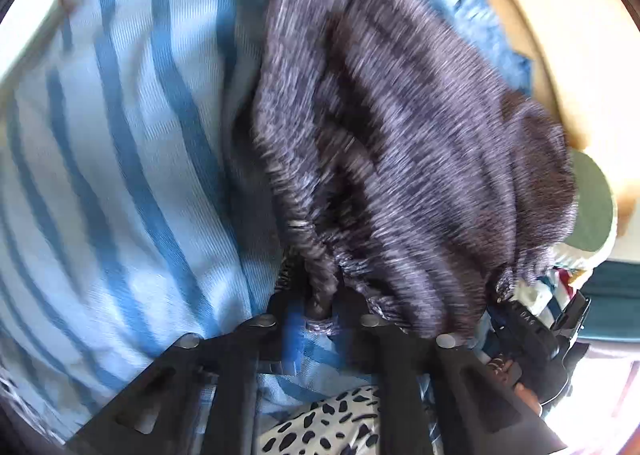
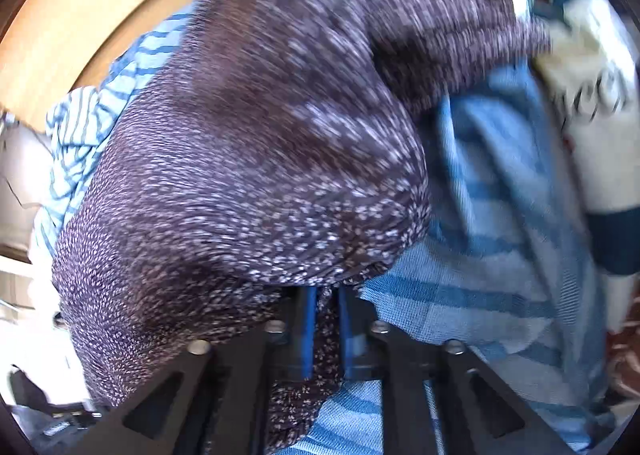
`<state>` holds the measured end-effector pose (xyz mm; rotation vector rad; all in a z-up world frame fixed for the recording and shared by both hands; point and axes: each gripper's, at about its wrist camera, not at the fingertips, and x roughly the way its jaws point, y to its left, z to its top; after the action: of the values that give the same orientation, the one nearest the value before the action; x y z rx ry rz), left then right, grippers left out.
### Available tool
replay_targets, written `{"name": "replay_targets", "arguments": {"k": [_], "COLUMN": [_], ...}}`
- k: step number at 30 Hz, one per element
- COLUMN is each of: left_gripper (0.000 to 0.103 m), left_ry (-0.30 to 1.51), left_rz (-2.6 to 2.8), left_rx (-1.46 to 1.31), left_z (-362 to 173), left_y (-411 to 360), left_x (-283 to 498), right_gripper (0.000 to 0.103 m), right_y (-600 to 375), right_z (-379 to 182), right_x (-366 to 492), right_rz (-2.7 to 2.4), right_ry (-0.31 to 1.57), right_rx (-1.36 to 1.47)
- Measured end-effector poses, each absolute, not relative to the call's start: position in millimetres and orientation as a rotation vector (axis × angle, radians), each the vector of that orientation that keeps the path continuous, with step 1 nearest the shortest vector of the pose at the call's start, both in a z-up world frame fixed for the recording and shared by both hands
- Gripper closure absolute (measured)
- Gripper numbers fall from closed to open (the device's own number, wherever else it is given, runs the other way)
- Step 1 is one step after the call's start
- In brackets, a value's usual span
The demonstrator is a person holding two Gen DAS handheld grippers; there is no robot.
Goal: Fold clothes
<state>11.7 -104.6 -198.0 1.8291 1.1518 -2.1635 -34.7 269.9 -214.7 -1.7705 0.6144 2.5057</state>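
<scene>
A dark purple garment with fine white speckles (image 1: pixel 400 127) hangs bunched across the left wrist view, over a light blue cloth with darker blue stripes (image 1: pixel 120 175). My left gripper (image 1: pixel 320 295) is shut on a gathered edge of this garment. In the right wrist view the same speckled garment (image 2: pixel 248 159) fills the middle and left. My right gripper (image 2: pixel 326 315) is shut on another fold of it, pinched between the blue pads (image 2: pixel 308 331). The right gripper's black body (image 1: pixel 532 335) shows at the lower right of the left wrist view, by the garment's other end.
The striped blue cloth (image 2: pixel 500 215) lies under and right of the garment. A tan wooden surface (image 2: pixel 80 15) curves behind. A white printed garment (image 2: pixel 592 95) lies at the far right, and a black-spotted white fabric (image 1: pixel 328 423) sits below the left gripper.
</scene>
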Motion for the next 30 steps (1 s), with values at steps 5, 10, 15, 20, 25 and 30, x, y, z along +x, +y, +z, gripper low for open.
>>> {"name": "replay_targets", "arguments": {"k": [5,10,15,20,25,30], "left_gripper": [0.095,0.095,0.095,0.06,0.031,0.031], "left_ry": [1.281,1.202,0.983,1.116,1.218,1.117], "left_rz": [-2.369,-2.478,-2.164,-1.919,-2.015,-2.087], "left_rx": [1.551,1.483,1.7,1.877,1.689,1.578], "left_z": [-116.6,-71.0,-136.8,-181.4,-151.9,-138.7], "left_y": [-158.7,-179.3,-187.5,-182.6,-187.3,-187.5], "left_x": [34.4,71.3,76.5,77.9,45.3,-12.5], "right_gripper": [0.098,0.098,0.06,0.055,0.035,0.016], "right_y": [284.0,267.8,254.1,275.0,296.5,307.3], "right_z": [-109.1,-89.7,-131.6,-139.0,-112.3,-127.4], "right_x": [15.4,80.8,125.8,128.3,97.7,19.7], "right_rz": [2.737,2.717,2.468,2.369,2.412,2.457], "right_ry": [0.798,0.681,0.486,0.677,0.599,0.553], "right_rx": [-1.404,-1.439,-1.658,-1.665,-1.533,-1.574]}}
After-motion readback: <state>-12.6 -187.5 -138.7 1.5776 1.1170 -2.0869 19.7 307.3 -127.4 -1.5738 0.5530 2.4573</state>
